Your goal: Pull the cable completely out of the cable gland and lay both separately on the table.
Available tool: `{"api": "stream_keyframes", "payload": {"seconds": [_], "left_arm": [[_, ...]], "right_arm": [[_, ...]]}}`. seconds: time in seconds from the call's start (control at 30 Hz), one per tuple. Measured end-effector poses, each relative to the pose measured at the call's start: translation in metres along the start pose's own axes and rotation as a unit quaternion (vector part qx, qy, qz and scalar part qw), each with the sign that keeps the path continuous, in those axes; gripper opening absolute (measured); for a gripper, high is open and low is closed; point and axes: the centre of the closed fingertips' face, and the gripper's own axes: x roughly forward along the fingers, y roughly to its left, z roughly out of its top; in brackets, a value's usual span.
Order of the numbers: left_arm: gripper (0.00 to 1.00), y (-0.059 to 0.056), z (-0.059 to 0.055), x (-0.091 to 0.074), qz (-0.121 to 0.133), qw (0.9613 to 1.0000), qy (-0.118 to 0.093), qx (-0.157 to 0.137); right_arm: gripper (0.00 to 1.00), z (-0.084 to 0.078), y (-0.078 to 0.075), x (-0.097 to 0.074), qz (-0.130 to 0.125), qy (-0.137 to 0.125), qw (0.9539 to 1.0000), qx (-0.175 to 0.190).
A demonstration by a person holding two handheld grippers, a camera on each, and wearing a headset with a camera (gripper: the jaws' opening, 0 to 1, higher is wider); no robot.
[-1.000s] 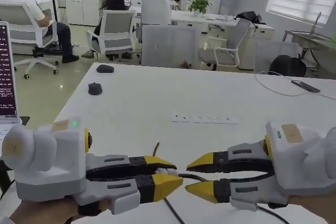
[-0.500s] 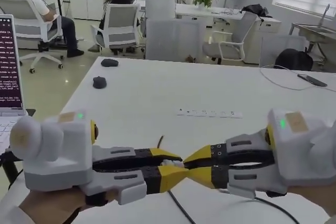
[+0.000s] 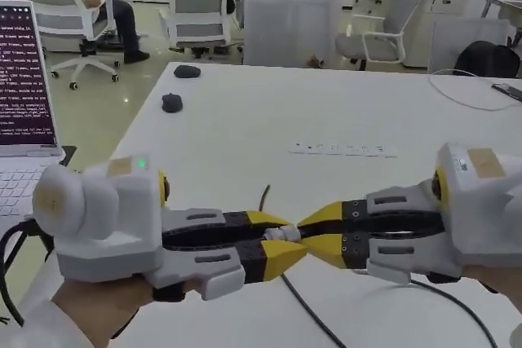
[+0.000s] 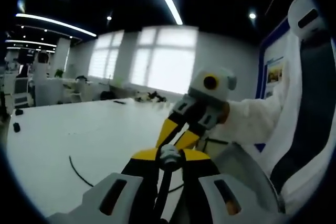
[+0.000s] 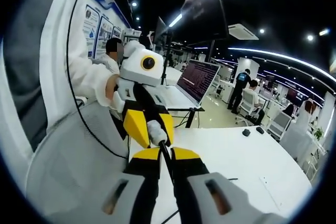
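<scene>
While the left gripper [image 3: 290, 239] clamps the cable gland [image 3: 280, 235], the right gripper [image 3: 308, 234] — tip to tip — pinches the cable [image 3: 314, 314].

White table [image 3: 367, 112] in an open office
A dark mouse [image 3: 187, 72] and a second mouse [image 3: 171, 103] lie upper left, a white power strip [image 3: 342, 150] mid-frame, a lit laptop [image 3: 24, 79] at left edge, office chairs [image 3: 196, 18] along the top.

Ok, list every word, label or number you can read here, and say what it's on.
No text here is legible enough to quote.
Laptop screen: lines of text, too small to read.
Wall poster: print blurred.
Power strip: markings too small to read.
</scene>
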Motion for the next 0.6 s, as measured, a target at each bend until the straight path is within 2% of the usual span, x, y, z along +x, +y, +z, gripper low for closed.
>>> {"api": "stream_keyframes", "payload": {"seconds": [0.03,0.1,0.17,0.33,0.5,0.6], "left_arm": [[0.17,0.000,0.001,-0.001,0.003,1.0000,0.003,-0.008],[0.17,-0.003,0.004,-0.004,0.006,0.9999,0.007,0.003],[0.17,-0.001,0.006,-0.009,0.009,0.9999,0.013,0.007],[0.17,0.005,0.008,-0.016,0.019,0.9997,0.010,-0.008],[0.17,0.006,0.007,-0.018,0.024,0.9995,0.018,-0.005],[0.17,0.011,0.011,-0.024,0.032,0.9993,0.018,-0.005]], "right_arm": [[0.06,0.001,0.001,0.000,0.004,0.000,1.0000,0.001],[0.05,0.003,0.001,0.000,0.009,-0.001,1.0000,-0.001],[0.05,0.004,0.001,0.001,0.011,-0.003,0.9999,-0.001],[0.05,-0.001,-0.005,-0.002,0.001,-0.002,1.0000,0.007],[0.05,-0.011,-0.011,-0.007,-0.007,0.015,0.9999,0.001],[0.05,-0.012,-0.018,-0.012,-0.022,0.007,0.9997,0.012]]}}
